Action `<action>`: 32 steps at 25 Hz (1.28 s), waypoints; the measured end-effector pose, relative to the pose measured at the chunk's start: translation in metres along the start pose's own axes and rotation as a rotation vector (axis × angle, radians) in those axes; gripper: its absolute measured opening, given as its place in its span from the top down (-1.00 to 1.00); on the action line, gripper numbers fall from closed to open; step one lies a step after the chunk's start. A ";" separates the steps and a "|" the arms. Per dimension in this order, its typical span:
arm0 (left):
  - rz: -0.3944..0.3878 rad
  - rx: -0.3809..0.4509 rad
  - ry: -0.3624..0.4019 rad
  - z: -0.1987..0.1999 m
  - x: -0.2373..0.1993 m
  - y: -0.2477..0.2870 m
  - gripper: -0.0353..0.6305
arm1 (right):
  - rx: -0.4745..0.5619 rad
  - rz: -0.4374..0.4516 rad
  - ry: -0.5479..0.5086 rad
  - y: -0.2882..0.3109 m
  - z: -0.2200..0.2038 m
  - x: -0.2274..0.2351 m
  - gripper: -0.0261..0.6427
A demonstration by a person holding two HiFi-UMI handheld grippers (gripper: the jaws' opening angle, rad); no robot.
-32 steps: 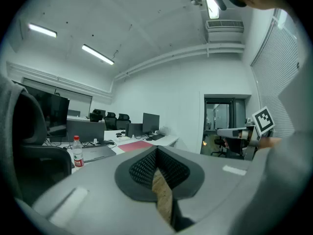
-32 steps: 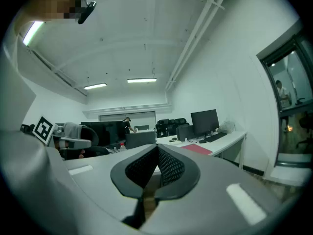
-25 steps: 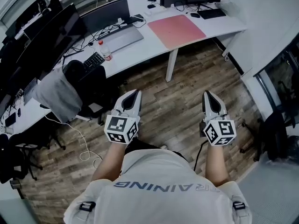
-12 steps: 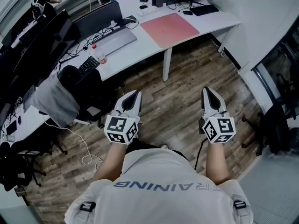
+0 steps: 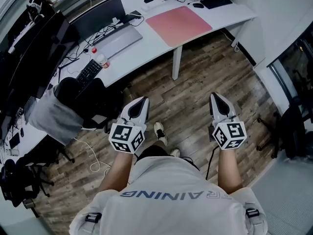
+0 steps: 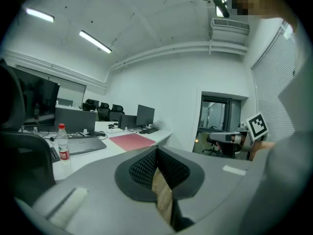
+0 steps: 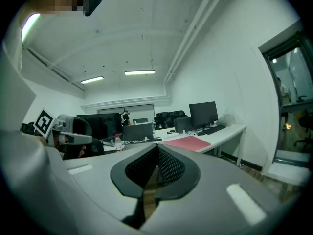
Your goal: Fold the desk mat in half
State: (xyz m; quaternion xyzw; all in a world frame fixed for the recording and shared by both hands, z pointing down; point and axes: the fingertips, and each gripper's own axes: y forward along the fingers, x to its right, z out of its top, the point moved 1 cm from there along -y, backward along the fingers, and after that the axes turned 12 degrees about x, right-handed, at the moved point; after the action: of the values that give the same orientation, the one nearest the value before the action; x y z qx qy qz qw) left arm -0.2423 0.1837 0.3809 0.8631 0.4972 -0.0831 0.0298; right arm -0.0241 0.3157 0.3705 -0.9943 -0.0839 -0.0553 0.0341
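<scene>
A person stands on a wooden floor (image 5: 195, 89) and holds one gripper in each hand. In the head view the left gripper (image 5: 143, 101) is in the lower middle of the frame. The right gripper (image 5: 215, 96) is level with it, farther to the right. Both point up the frame toward a long white tabletop (image 5: 230, 16).

The pink desk mat (image 5: 178, 23) lies flat and unfolded on that tabletop, at the top middle of the frame. It is well apart from both grippers, and nothing touches it. In the left gripper view the mat (image 6: 132, 141) shows as a small pink patch on the tabletop, left of the middle. In the right gripper view it (image 7: 187, 142) sits just right of the middle.

The fingers (image 6: 142, 168) of the left gripper (image 6: 156, 152) are pressed together with nothing between them. The fingers (image 7: 168, 166) of the right gripper (image 7: 157, 150) are pressed together too, and they hold nothing.

A grey laptop (image 5: 119, 39) lies on the tabletop, left of the mat. Farther left a water bottle (image 5: 100, 58) with a red cap stands beside a black keyboard (image 5: 90, 71). A chair (image 5: 80, 94) with a grey jacket (image 5: 51, 119) on it stands at the left of the frame. One shoe (image 5: 159, 131) shows on the floor between the grippers.
</scene>
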 end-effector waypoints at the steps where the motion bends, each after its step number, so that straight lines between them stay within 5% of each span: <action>1: -0.013 0.005 -0.005 0.000 -0.003 0.009 0.88 | -0.011 -0.006 0.000 0.007 -0.002 0.004 0.87; 8: -0.067 0.002 -0.012 0.001 -0.037 0.085 0.88 | -0.050 -0.056 -0.023 0.073 -0.005 0.036 0.88; 13: -0.081 0.002 -0.033 0.008 -0.071 0.133 0.88 | -0.080 0.003 -0.133 0.133 -0.006 0.027 0.88; 32: -0.039 -0.019 -0.038 0.017 -0.153 0.224 0.88 | -0.149 0.071 -0.120 0.270 -0.018 0.042 0.88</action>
State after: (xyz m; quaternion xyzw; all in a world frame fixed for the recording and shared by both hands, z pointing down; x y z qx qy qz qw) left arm -0.1264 -0.0622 0.3837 0.8511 0.5142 -0.0953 0.0460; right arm 0.0609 0.0556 0.3778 -0.9980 -0.0463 -0.0003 -0.0429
